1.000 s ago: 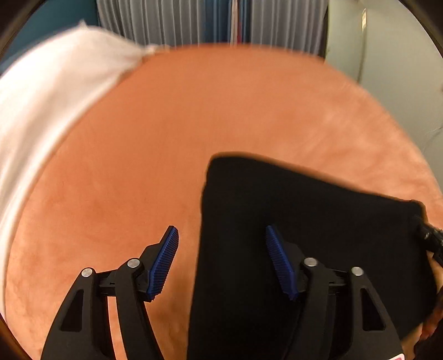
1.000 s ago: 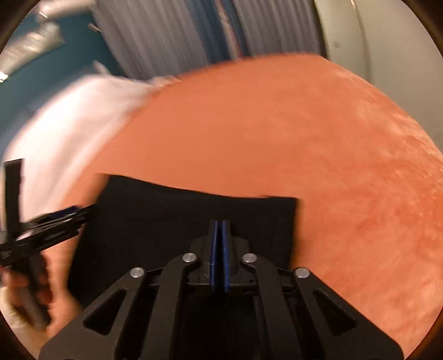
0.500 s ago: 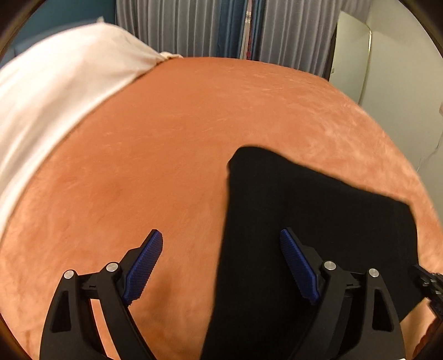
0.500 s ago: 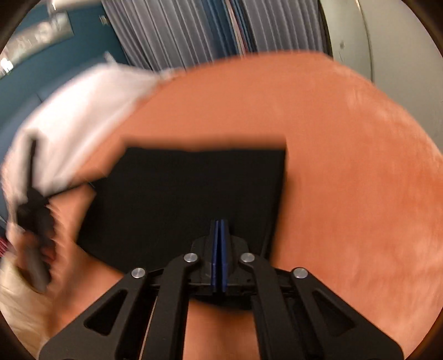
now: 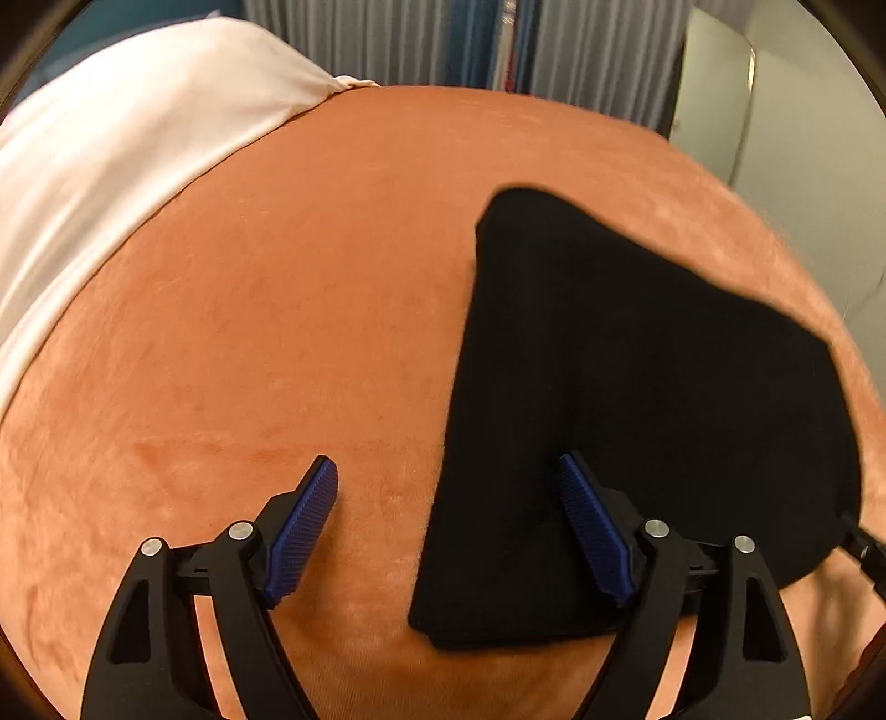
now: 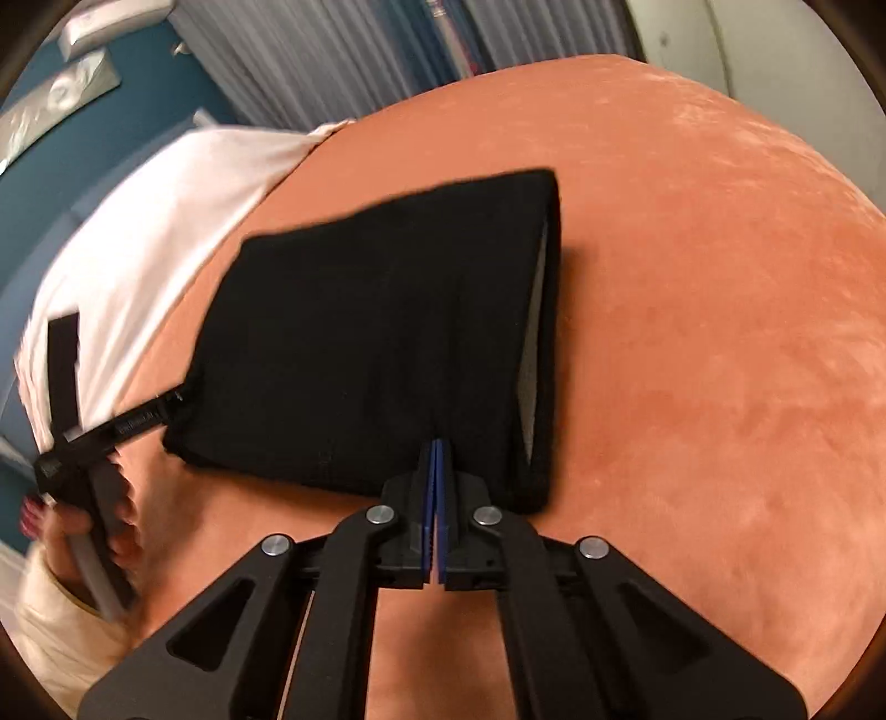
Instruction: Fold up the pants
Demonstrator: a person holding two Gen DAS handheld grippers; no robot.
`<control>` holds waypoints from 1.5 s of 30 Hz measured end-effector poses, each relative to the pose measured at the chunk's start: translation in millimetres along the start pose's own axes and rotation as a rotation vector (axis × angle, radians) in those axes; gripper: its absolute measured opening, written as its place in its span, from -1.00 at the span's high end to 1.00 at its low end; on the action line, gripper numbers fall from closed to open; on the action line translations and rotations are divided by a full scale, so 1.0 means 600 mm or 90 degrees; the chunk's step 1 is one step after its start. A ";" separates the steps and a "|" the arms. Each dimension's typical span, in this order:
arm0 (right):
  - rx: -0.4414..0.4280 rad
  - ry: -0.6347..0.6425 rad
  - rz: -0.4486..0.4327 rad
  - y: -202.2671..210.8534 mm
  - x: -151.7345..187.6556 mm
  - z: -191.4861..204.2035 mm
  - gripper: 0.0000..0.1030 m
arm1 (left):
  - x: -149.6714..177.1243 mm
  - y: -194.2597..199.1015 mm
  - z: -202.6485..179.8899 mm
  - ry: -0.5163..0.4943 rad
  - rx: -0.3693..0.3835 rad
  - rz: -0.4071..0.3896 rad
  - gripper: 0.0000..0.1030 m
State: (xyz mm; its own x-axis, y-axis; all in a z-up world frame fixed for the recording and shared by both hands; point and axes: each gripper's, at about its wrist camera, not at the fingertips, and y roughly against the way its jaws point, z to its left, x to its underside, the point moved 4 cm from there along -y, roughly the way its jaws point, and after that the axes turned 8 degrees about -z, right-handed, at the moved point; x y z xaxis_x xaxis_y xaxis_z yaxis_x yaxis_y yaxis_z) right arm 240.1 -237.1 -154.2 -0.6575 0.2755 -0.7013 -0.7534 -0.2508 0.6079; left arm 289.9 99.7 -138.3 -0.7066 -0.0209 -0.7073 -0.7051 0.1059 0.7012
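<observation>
The black pants (image 5: 626,399) lie folded into a thick rectangle on the orange bed cover (image 5: 288,310). My left gripper (image 5: 448,476) is open, its right finger over the pants' left edge, its left finger over bare cover. In the right wrist view the pants (image 6: 376,343) lie flat, with a pale lining showing along the right edge. My right gripper (image 6: 436,448) is shut with its tips at the near edge of the pants; whether cloth is pinched between them is not clear. The left gripper (image 6: 105,432) shows at the pants' left corner.
A white pillow or sheet (image 5: 111,149) lies at the far left of the bed. Grey and blue curtains (image 5: 470,39) hang behind the bed. A pale wall and cabinet (image 5: 775,122) stand to the right. The bed's edge curves away at the right.
Both grippers have drawn back toward me and the folded pants now lie further out in view. The left stays open, the right stays shut.
</observation>
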 end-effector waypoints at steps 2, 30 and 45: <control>0.002 0.011 -0.029 0.041 -0.010 0.015 0.93 | -0.011 0.039 0.000 -0.003 -0.009 -0.012 -0.43; 0.112 0.096 -0.170 0.280 0.030 0.181 0.92 | 0.102 0.356 -0.087 -0.126 -0.088 -0.105 -0.68; 0.148 0.089 -0.175 0.256 0.034 0.201 0.91 | 0.103 0.360 -0.066 -0.125 -0.085 -0.109 -0.68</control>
State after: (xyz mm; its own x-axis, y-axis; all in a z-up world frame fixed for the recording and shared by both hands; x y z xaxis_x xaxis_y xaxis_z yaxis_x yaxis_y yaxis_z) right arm 110.1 -157.9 -30.1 -0.4354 0.1699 -0.8841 -0.8937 0.0367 0.4472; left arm 91.6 82.2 -27.0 -0.5604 0.1671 -0.8112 -0.8241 -0.0153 0.5662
